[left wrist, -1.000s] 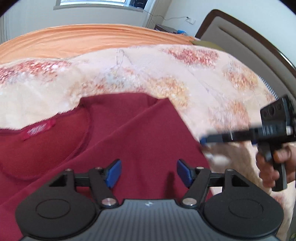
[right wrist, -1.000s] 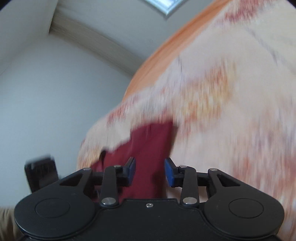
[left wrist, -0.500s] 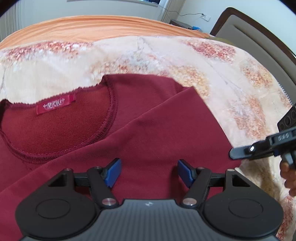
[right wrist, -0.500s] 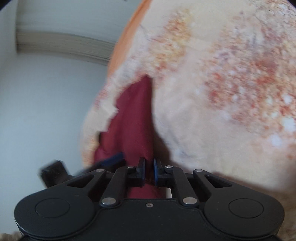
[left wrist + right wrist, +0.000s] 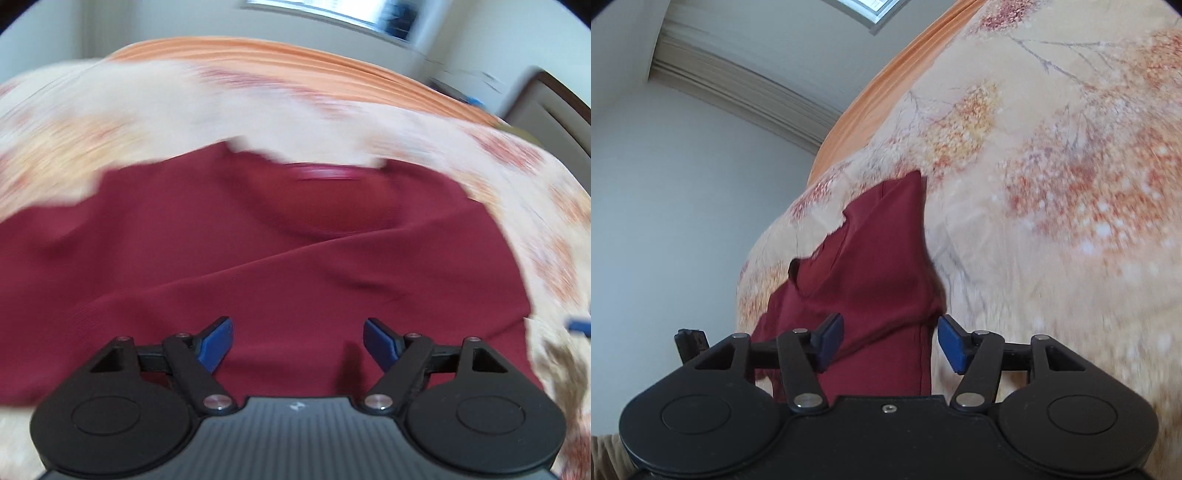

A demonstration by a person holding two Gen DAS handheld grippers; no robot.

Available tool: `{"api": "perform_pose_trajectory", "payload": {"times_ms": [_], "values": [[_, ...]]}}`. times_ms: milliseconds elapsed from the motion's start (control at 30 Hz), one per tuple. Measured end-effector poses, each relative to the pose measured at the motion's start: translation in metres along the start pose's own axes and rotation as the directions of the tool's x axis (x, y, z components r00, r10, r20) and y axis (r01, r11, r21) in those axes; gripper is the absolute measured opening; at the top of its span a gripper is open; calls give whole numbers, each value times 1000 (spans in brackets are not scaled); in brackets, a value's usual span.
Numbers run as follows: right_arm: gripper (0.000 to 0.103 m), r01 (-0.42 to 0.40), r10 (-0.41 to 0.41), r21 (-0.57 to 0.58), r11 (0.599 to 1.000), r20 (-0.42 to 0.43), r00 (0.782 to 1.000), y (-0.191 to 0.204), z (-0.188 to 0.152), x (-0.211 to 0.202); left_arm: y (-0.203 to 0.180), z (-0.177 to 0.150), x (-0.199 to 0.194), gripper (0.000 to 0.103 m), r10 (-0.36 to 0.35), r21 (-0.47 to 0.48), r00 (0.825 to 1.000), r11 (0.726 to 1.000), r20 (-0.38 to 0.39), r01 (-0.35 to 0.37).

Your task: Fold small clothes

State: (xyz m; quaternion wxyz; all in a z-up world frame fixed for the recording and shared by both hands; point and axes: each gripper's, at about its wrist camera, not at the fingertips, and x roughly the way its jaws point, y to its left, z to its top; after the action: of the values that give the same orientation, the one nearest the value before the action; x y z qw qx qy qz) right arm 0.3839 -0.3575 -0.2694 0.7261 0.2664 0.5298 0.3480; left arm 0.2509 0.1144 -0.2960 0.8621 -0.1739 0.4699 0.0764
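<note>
Dark red top spread on the floral bedspread, both tongs open over it.

The left gripper hangs above the red top with its blue pads wide apart and nothing between them; cloth fills the view below and ahead, its neckline farther off. The right gripper is also spread, empty, low at the garment's side edge, which runs forward between its pads. The top lies flat on the bedspread.
</note>
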Motion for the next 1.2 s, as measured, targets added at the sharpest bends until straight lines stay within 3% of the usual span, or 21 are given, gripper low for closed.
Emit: {"api": "perform_pose_trajectory", "payload": {"times_ms": [200, 367, 500, 633, 767, 900, 1000, 1033, 1100, 1133, 1167, 1200], "values": [[67, 27, -28, -21, 999, -47, 999, 30, -27, -5, 72, -7, -39, 84, 104, -177, 992, 980, 76, -90], [69, 36, -42, -70, 997, -84, 996, 72, -35, -3, 139, -22, -82, 84, 180, -367, 974, 923, 134, -120], [69, 52, -65, -121, 991, -107, 992, 116, -38, -1, 206, -48, -115, 84, 260, -532, 951, 836, 167, -135], [70, 59, -81, -190, 980, -108, 991, 171, -44, 2, 287, -77, -149, 83, 318, -692, 925, 716, 207, -91], [74, 71, -101, -234, 970, -115, 988, 223, -58, 26, 366, -93, -170, 83, 358, -789, 900, 614, 248, -27], [74, 59, -97, -248, 967, -143, 985, 267, -79, 68, 426, -94, -167, 83, 355, -839, 902, 544, 244, 13], [73, 35, -80, -253, 967, -172, 982, 295, -95, 97, 449, -98, -161, 82, 325, -863, 902, 496, 285, 94], [73, 29, -78, -256, 966, -183, 980, 305, -102, 109, 454, -99, -160, 77, 316, -866, 898, 485, 306, 125], [73, 16, -71, -261, 965, -200, 977, 320, -109, 124, 461, -101, -155, 48, 295, -866, 893, 469, 341, 175], [73, 8, -66, -266, 964, -210, 976, 327, -113, 131, 463, -102, -155, 22, 284, -864, 894, 466, 348, 188], [73, 1, -63, -274, 962, -218, 974, 334, -115, 137, 463, -102, -155, 16, 276, -859, 893, 474, 355, 195], [73, -5, -62, -284, 959, -224, 973, 340, -115, 142, 459, -96, -157, 16, 282, -843, 887, 503, 367, 189]]}}
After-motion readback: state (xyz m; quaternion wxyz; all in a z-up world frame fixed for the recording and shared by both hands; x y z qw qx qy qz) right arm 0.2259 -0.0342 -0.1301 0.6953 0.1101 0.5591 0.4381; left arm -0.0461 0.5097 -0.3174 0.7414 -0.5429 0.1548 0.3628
